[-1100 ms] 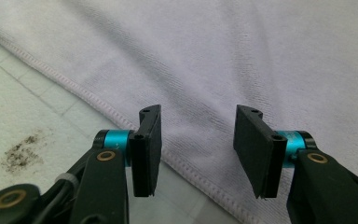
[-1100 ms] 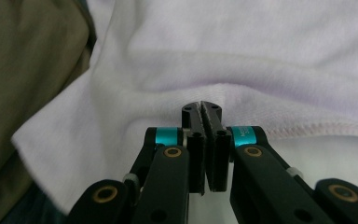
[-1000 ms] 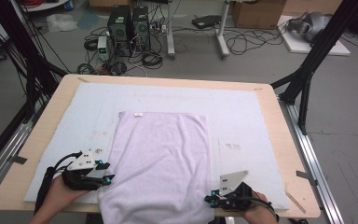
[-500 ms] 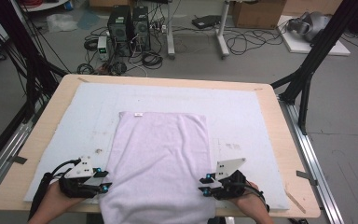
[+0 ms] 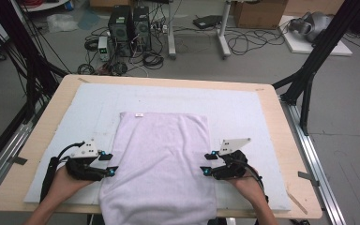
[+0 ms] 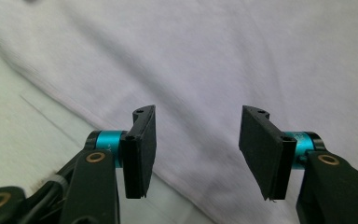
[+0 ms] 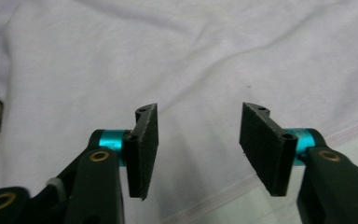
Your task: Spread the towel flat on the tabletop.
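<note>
A pale lilac cloth (image 5: 161, 159) lies flat on the white mat (image 5: 243, 108), and its near end hangs over the table's front edge. My left gripper (image 5: 110, 163) sits at the cloth's left edge, its fingers pointing in towards it. My right gripper (image 5: 207, 163) sits at the right edge, facing the left one. In the left gripper view, the left gripper (image 6: 196, 149) is open over the cloth's hem (image 6: 214, 60). The right gripper (image 7: 196, 149) is open above the cloth (image 7: 191, 60). Both pairs of jaws have just been opening, with nothing pinched between them.
The wooden table (image 5: 51, 122) has metal rails along both sides. A small white tag (image 5: 139, 114) marks the cloth's far edge. Black frame legs (image 5: 309, 79) stand at the table's far corners. Computer towers (image 5: 129, 23) and cables lie on the floor beyond.
The right gripper has moved from the table's front edge up along the cloth's right side. The left gripper has shifted slightly farther from the front edge. The cloth lies as before.
</note>
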A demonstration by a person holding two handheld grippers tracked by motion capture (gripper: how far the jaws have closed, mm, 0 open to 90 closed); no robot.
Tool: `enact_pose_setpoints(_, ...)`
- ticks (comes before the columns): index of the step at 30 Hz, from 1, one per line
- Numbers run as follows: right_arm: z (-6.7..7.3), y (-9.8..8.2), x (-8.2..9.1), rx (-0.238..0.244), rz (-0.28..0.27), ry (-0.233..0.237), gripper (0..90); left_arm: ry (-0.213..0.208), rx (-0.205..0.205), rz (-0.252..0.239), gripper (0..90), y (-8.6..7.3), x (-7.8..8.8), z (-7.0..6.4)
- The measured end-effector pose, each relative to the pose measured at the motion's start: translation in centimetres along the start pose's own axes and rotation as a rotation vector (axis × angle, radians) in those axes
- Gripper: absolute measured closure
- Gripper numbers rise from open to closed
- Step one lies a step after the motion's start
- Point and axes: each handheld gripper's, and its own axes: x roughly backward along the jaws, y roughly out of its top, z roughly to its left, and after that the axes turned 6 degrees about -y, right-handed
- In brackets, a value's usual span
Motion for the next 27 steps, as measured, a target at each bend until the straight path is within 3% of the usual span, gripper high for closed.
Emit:
enact_pose_setpoints(6,-2.2,0.9,-0.7,-0.042,-0.011,-0.025,37.6,0.028,0.019,-0.035,42.1,2.0,-0.4,1.9)
enact_pose_setpoints(12,-3.8,2.3,-0.9,-0.053,-0.037,-0.031,36.6,0.065,0.038,-0.046,37.6,3.1,-0.7,3.2)
enact_pose_setpoints(18,-5.2,3.9,-1.1,-0.049,-0.022,-0.037,34.2,0.07,0.083,-0.067,35.8,3.8,-0.5,4.7)
enact_pose_setpoints(27,-6.6,5.5,-1.3,-0.05,-0.021,-0.049,32.6,0.079,0.11,-0.084,35.8,5.1,0.1,6.3)
